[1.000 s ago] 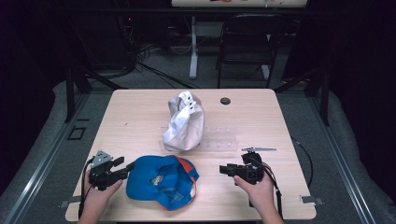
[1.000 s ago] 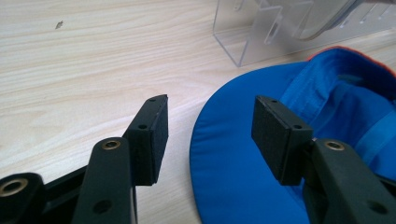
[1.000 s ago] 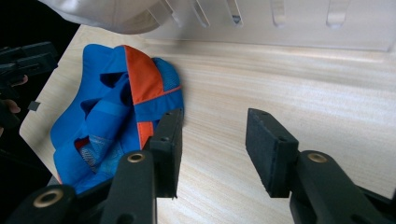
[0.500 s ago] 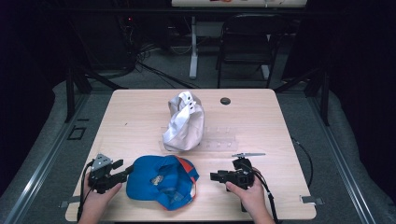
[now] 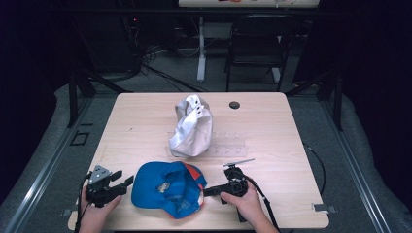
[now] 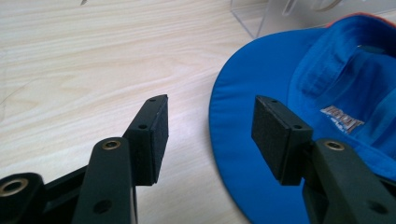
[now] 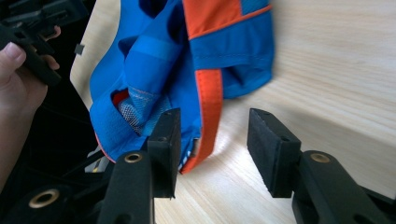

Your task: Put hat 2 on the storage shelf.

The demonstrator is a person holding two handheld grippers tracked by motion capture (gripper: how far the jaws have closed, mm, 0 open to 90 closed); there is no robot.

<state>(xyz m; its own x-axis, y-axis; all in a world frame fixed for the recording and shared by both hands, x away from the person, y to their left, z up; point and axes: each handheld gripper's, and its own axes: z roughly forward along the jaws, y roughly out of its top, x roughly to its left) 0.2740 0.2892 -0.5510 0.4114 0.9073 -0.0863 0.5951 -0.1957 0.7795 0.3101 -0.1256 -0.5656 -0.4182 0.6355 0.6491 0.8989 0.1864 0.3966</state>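
Note:
A blue cap [image 5: 167, 189] with orange trim lies upside down near the table's front edge. My left gripper [image 5: 124, 182] sits at its left, open. In the left gripper view the brim [image 6: 243, 140] reaches between the jaws of the left gripper [image 6: 210, 105], close to the right pad [image 6: 273, 135], without being pinched. My right gripper [image 5: 206, 191] points at the cap's right side. In the right gripper view the cap's orange strap [image 7: 208, 93] lies between the jaws of the right gripper [image 7: 214, 116]. These have just been closing, but the pads stand clear of it.
A white cap [image 5: 192, 126] rests on a clear acrylic stand [image 5: 228, 145] in the middle of the wooden table [image 5: 291, 145]. A small black disc [image 5: 234, 105] lies near the far edge. A chair [image 5: 262, 48] stands behind the table.
My right gripper has moved left and down toward the front edge, up to the blue cap's right side. The left gripper and both caps have stayed put.

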